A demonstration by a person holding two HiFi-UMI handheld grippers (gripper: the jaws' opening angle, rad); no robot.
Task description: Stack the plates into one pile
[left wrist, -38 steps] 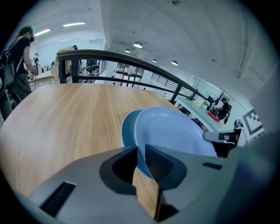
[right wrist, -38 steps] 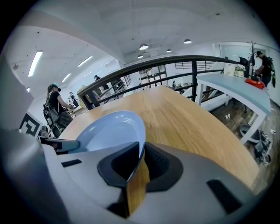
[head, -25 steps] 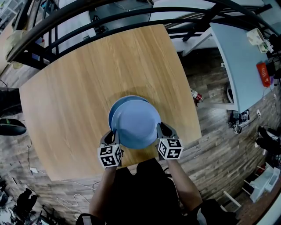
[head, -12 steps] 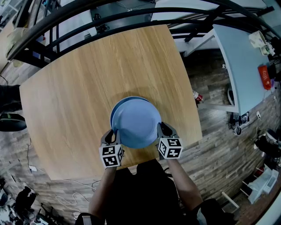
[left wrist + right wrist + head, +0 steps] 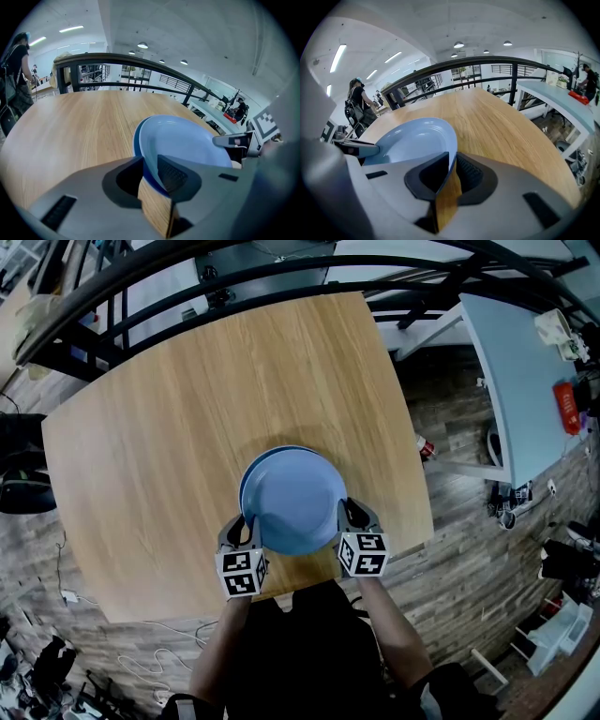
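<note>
Your left claw (image 5: pixel 242 532) has just been opening, and the pale blue plate (image 5: pixel 292 498) now sits more squarely over the darker blue plate (image 5: pixel 245 491) than a second ago; less of the darker plate peeks out at its far left. Only a thin crescent of it shows there in the head view.

The pale blue plate lies right way up on the darker blue plate. That pair rests on the wooden surface (image 5: pixel 169 427), with the darker blue plate close to the edge on your side.

In the left gripper view, your left claw (image 5: pixel 150 161) stands partly open at the darker blue plate's near-left rim. The rims of both plates run between its jaws, and bare wood shows in the gap below them, so the grip there looks slack.

Your right claw (image 5: pixel 352 517) is at the darker blue plate's near-right side. In the right gripper view, the right claw (image 5: pixel 451 161) is nearly closed, pinching the thin rim of the pale blue plate between its pads.
</note>
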